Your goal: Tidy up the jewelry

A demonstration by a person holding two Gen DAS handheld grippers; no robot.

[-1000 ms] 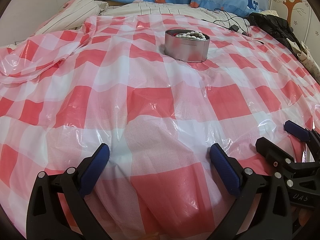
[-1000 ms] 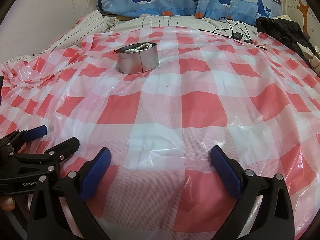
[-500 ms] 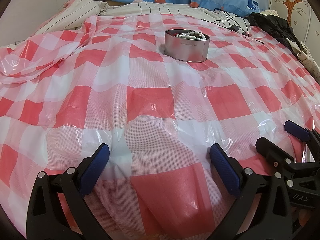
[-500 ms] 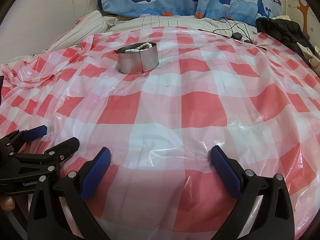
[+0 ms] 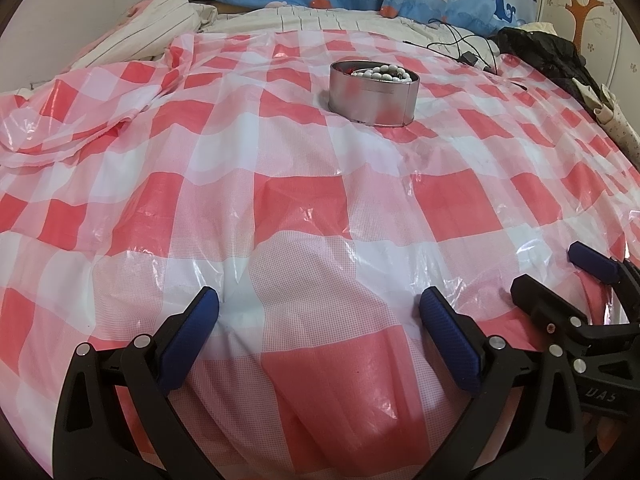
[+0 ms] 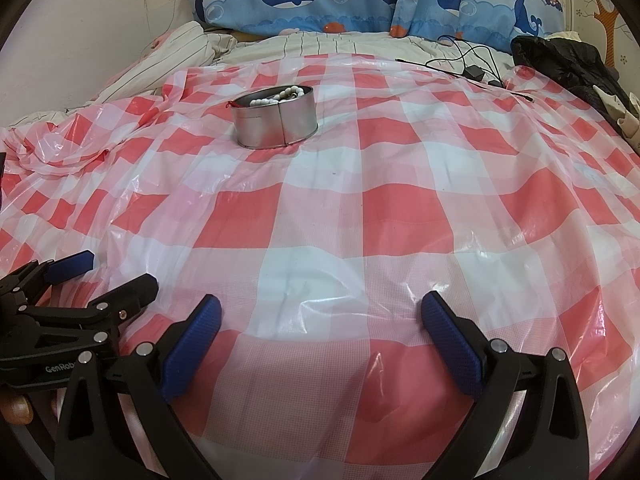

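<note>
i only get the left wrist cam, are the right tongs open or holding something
Observer: Open. In the right wrist view the right tongs stand wide apart, with only the checkered sheet between them.
Operator: ok, anything sticking out of the tin that i cant see
Observer: Yes. A red thread pokes over the rim at the left edge of the tin, beside the white beads.
Operator: is the tin wall smooth on that side
Observer: No. A vertical seam runs down the wall that faces the right camera.
</note>
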